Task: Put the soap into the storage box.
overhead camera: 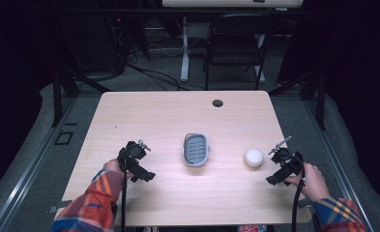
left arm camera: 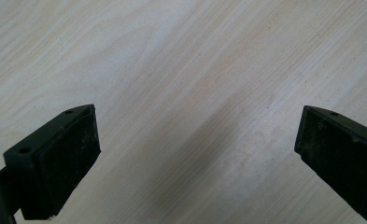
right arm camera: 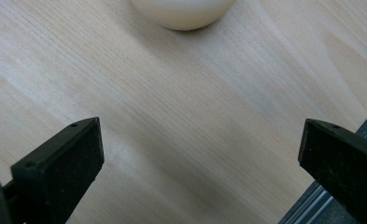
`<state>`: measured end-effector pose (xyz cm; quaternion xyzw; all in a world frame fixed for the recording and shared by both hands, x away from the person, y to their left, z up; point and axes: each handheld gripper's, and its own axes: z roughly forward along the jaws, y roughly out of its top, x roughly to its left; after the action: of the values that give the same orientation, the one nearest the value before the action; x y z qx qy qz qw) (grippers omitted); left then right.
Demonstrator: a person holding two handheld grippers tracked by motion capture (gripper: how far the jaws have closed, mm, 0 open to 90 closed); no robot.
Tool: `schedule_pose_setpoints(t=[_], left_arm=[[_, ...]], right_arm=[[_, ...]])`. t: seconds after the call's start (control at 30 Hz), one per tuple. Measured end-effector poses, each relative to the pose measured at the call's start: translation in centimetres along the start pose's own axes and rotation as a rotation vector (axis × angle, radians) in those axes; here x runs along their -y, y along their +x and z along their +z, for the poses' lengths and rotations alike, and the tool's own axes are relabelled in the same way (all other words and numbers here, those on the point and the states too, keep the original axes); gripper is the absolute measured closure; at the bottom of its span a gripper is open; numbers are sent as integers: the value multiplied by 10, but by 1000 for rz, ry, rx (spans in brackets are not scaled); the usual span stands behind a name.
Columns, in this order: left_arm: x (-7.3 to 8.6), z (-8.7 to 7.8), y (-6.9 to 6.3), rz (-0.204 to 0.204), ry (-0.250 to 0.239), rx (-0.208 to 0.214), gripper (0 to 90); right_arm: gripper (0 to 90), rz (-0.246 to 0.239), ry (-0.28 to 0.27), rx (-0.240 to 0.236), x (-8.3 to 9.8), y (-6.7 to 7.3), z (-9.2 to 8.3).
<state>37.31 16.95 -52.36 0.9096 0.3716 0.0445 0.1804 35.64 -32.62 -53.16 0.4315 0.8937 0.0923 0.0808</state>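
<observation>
Wood-grain table [overhead camera: 144, 116] carries two objects between the person's hands: a small grey oval tray [overhead camera: 196, 149] with a ribbed floor near the middle, and a white ball [overhead camera: 254, 158] to its right, well apart from the tray. The ball rests on the bare tabletop, just beside the right gripper [overhead camera: 280, 149], which sits near the table's right edge and points toward it without touching. In the right gripper view, the ball [right arm camera: 183, 13] appears at the top edge, ahead of the jaws and not between them; the two black jaws stand wide apart with only table surface [right arm camera: 195, 121] in the gap, and a dark metal rail [right arm camera: 344, 205] shows at the lower right corner past the table's edge.

The left gripper [overhead camera: 140, 147] is held over the left part of the table, well apart from the tray. In the left gripper view its jaws are likewise spread wide, with bare tabletop [left arm camera: 195, 93] between them and nothing gripped.

Both forearms wear plaid sleeves [overhead camera: 93, 203] and come in from the near side. Beyond the far edge stands a dark folding chair [overhead camera: 236, 43], and a round hole [overhead camera: 218, 103], possibly a cable port, marks the far part of the tabletop.
</observation>
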Motion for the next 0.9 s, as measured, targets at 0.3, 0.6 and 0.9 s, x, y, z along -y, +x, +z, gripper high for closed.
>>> schedule_pose_setpoints(t=[0.3,0.6,0.9], left_arm=[[1,0,0,12,4,0,0],[0,0,-1,19,4,6,0],[0,0,-1,22,7,6,0]], right_arm=[[0,-25,23,4,-2,0,-3],[0,-29,-4,0,-11,0,-6],[0,-51,23,-5,-19,-2,-5]])
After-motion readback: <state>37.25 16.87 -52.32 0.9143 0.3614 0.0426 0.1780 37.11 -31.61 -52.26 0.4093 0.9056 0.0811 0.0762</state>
